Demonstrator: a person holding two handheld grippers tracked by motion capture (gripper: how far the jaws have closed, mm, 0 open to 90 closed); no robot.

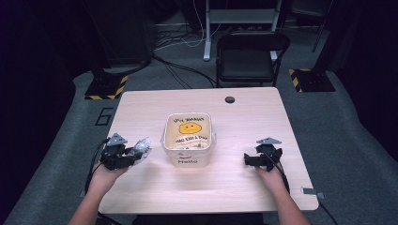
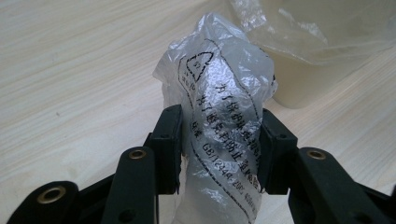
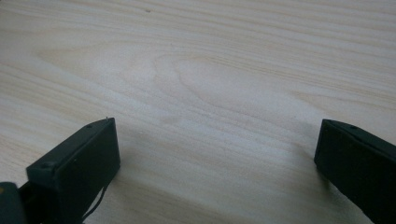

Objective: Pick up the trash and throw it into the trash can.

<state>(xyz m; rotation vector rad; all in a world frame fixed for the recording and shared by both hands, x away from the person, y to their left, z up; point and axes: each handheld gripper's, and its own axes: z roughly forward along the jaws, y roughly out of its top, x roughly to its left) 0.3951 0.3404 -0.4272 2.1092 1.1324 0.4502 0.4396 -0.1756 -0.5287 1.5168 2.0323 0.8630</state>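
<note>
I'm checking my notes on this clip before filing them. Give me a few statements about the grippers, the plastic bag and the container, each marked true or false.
1. The left gripper is shut on a crumpled clear plastic bag. True.
2. The right gripper holds a second bag. False: its jaws stand wide apart with nothing but bare table between them.
3. The white container stands between the two grippers on the table. True.
4. The plastic bag has black printing on it. True.
5. The container lies tipped on its side. False: it stands upright, with "Hello" written on its front wall.
</note>
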